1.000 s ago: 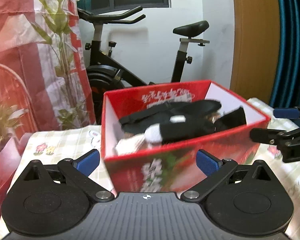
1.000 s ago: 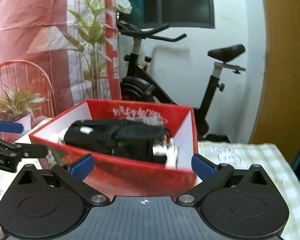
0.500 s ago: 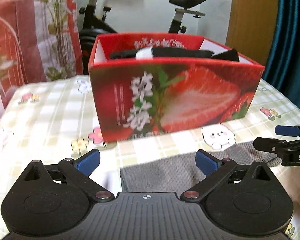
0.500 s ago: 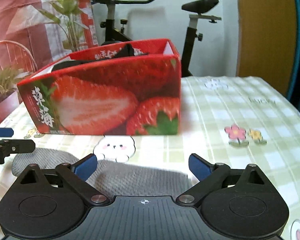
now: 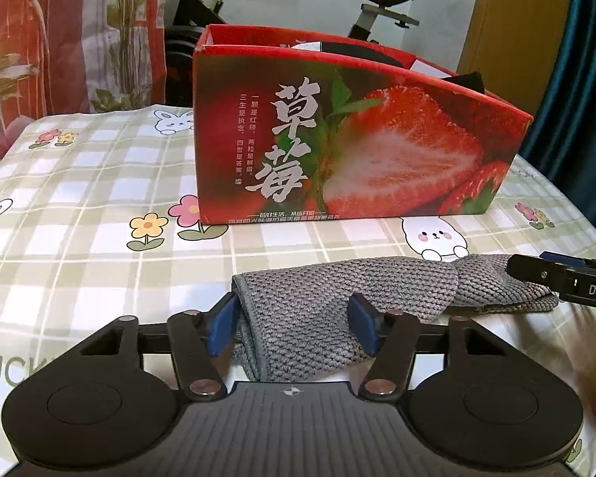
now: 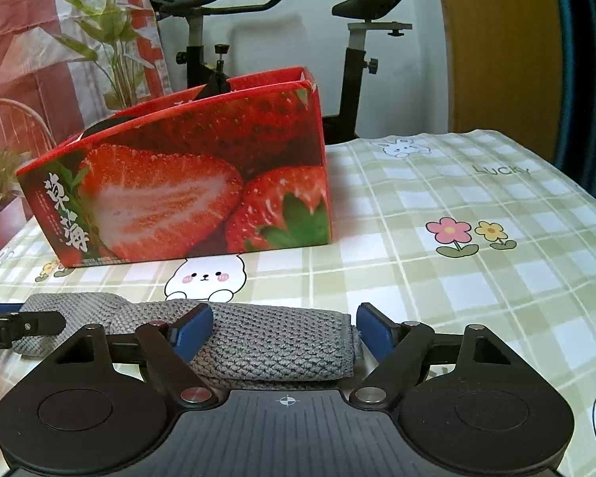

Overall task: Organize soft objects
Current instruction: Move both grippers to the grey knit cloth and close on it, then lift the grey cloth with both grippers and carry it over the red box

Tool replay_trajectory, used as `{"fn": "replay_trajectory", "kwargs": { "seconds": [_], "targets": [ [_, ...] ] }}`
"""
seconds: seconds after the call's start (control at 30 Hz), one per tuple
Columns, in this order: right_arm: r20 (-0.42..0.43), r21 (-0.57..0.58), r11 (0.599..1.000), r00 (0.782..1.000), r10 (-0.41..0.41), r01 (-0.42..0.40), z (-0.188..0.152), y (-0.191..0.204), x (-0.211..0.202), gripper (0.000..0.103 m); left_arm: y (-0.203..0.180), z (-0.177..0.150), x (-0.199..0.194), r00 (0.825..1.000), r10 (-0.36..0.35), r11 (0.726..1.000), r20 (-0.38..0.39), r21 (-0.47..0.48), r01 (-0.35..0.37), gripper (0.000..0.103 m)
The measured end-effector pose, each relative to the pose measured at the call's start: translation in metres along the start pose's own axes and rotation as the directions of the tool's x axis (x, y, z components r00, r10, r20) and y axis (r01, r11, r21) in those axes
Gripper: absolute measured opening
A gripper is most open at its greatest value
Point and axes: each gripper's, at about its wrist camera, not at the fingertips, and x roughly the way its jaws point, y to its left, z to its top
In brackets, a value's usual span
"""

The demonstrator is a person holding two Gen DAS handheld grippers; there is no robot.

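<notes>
A grey knitted cloth (image 5: 337,302) lies stretched left to right on a checked tablecloth (image 5: 79,206) printed with rabbits and flowers, at the near edge of the table. The left gripper (image 5: 294,328) is low over the cloth's left end, its blue-padded fingers spread apart on either side of the fabric, not clamped. The right gripper (image 6: 284,334) sits the same way at the cloth's right end, fingers parted around the folded edge; whether the pads touch the fabric is hard to judge. Beyond the cloth stands a red strawberry-printed box (image 5: 357,139) with dark soft items (image 5: 361,53) showing above its rim. An exercise bike (image 6: 226,20) stands behind the table.
</notes>
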Motion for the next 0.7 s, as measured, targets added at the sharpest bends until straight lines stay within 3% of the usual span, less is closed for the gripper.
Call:
{"fn": "replay_trajectory", "kwargs": {
  "seconds": [0.33, 0.5, 0.7],
  "targets": [
    [-0.005, -0.012, 1.000, 1.000, 0.028, -0.028, -0.005, 0.002, 0.000, 0.069, -0.005, -0.022, -0.015, 0.999, 0.004, 1.000, 0.038, -0.015, -0.004, 0.045],
    [-0.007, -0.056, 0.998, 0.999, 0.042, -0.042, -0.006, 0.008, -0.001, 0.067, 0.002, -0.028, -0.021, 0.999, 0.001, 0.998, 0.046, -0.057, 0.002, 0.043],
    [0.023, -0.082, 0.997, 1.000, 0.001, 0.001, -0.008, 0.013, -0.004, 0.068, 0.001, -0.031, -0.022, 0.999, 0.009, 0.999, 0.050, -0.052, -0.006, 0.043]
  ]
}}
